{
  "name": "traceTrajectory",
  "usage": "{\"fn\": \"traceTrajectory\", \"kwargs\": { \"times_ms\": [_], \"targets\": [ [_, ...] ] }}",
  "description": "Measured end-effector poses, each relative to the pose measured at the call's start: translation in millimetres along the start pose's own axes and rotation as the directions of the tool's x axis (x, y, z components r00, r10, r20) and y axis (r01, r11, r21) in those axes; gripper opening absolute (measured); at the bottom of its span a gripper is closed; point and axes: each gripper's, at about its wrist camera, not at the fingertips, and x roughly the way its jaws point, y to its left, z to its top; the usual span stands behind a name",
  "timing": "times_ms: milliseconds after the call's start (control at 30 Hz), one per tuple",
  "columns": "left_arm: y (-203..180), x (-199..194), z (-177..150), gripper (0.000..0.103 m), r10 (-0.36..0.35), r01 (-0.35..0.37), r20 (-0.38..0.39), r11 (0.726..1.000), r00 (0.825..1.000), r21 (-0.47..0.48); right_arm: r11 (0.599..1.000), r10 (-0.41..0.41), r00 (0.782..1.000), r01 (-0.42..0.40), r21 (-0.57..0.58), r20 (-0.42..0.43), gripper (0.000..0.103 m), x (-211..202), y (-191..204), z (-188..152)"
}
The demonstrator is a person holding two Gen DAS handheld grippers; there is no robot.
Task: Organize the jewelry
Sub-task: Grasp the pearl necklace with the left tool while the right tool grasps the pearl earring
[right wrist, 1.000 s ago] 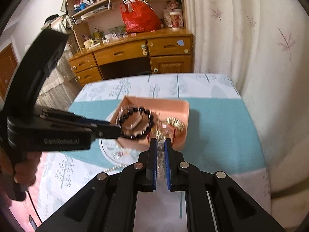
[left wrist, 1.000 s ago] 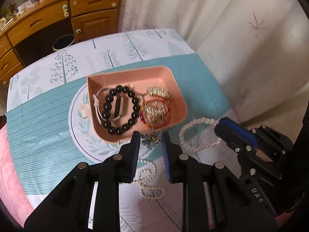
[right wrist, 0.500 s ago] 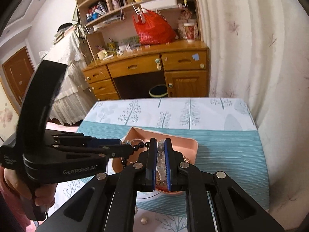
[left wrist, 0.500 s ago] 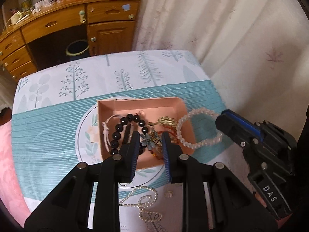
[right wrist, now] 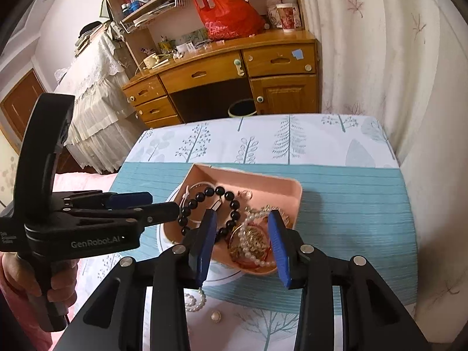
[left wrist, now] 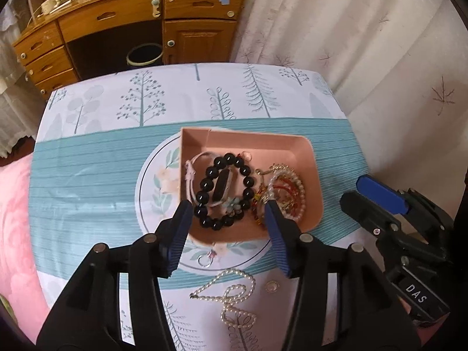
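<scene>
A pink tray (left wrist: 260,143) (right wrist: 257,180) on the tablecloth holds a black bead bracelet (left wrist: 223,190) (right wrist: 204,193), a flower brooch (left wrist: 234,204), gold and red pieces and a white pearl bracelet (left wrist: 295,181) (right wrist: 248,251). My left gripper (left wrist: 228,213) is open and empty just above the tray's near edge. My right gripper (right wrist: 241,234) is open and empty above the tray's right part. A pearl necklace (left wrist: 234,295) (right wrist: 194,299), a silver ring charm (left wrist: 206,259) and a small pearl stud (left wrist: 272,286) (right wrist: 216,316) lie on the cloth in front of the tray.
The tray sits on a round printed motif (left wrist: 152,193) of a teal and white tablecloth. A wooden desk (left wrist: 117,20) with a waste bin (left wrist: 144,55) stands behind the table. A curtain (left wrist: 365,44) hangs at right. A pink bedcover (left wrist: 14,219) lies at left.
Both grippers have opened. The left let go of the flower brooch and the right let go of the white pearl bracelet, both now lying in the tray. Both have drawn back a little.
</scene>
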Motion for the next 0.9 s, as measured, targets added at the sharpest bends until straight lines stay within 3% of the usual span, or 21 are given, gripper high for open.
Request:
{"fn": "traceTrajectory", "kwargs": {
  "times_ms": [100,333,500,733,900],
  "targets": [
    [6,-2,-12,0.049,0.023,-0.023,0.010,0.999,1.000,-0.030,1.000,0.007,0.999,-0.007,-0.005,-0.049,0.053,6,5,-9],
    [20,-3,-53,0.049,0.031,-0.030,0.016,0.996,0.999,-0.089,0.999,0.021,0.984,-0.028,-0.037,-0.175,0.056,20,19,-45],
    [27,1,-90,0.049,0.029,-0.027,0.013,0.994,1.000,-0.111,0.993,-0.017,0.965,-0.014,-0.118,-0.262,0.060,32,30,-75],
    [20,14,-138,0.049,0.031,-0.031,0.015,1.000,0.999,-0.005,0.949,-0.086,0.942,-0.021,-0.316,-0.324,0.060,44,48,-119],
    [11,22,-154,0.049,0.042,-0.049,0.050,0.988,0.998,0.147,0.874,-0.102,0.963,-0.034,-0.485,-0.251,0.060,45,54,-153]
  ]
}}
